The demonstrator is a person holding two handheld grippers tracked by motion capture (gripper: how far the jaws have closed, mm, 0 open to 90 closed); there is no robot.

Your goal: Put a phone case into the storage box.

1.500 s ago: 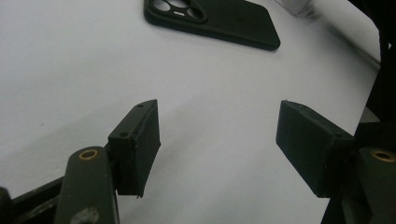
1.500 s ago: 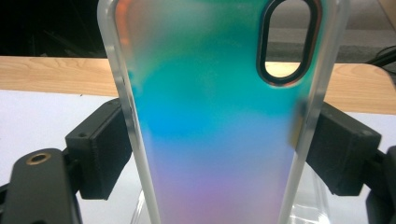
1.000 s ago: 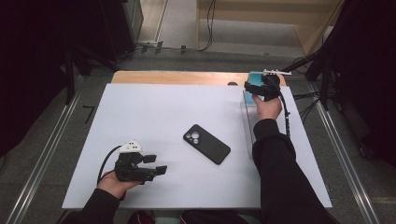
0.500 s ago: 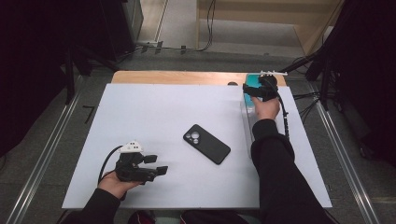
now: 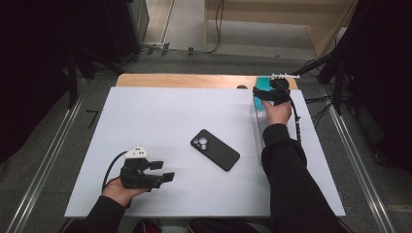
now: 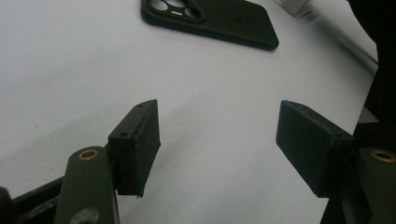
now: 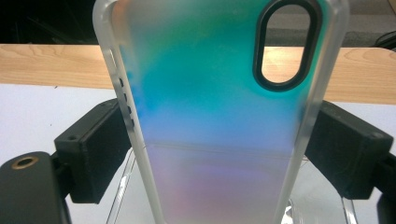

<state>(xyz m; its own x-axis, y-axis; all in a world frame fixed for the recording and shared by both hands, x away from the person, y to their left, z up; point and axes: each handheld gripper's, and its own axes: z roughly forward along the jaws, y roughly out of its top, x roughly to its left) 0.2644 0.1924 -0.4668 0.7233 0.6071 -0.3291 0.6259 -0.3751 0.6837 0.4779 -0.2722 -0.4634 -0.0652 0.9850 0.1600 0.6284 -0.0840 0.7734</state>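
A translucent phone case [image 7: 219, 116], tinted teal shading to pink, is clamped by its two long edges between the jaws of the right gripper [image 7: 219, 154] and is held at the far right corner of the white table [image 5: 160, 116], above a clear stand [image 7: 126, 186] whose form cannot be made out fully. The grip is taken on frosted, rounded rims, so slippage or twisting of the case is judged likely if the wrist is turned quickly; excess closing force could bow the thin shell inward. The clear stand lies directly beneath, and a lowered case could be knocked against it, since its edges are hard to read. The left gripper [image 6: 219, 140] is held released, jaws well apart, near the front left of the table, with nothing between them. A black phone [image 5: 215, 149] lies face down near the table's middle, camera end toward the far left; if the case is to be fitted, misalignment with the camera cut-out [image 7: 287, 44] is a risk, and the unrestrained phone could be pushed across the smooth surface
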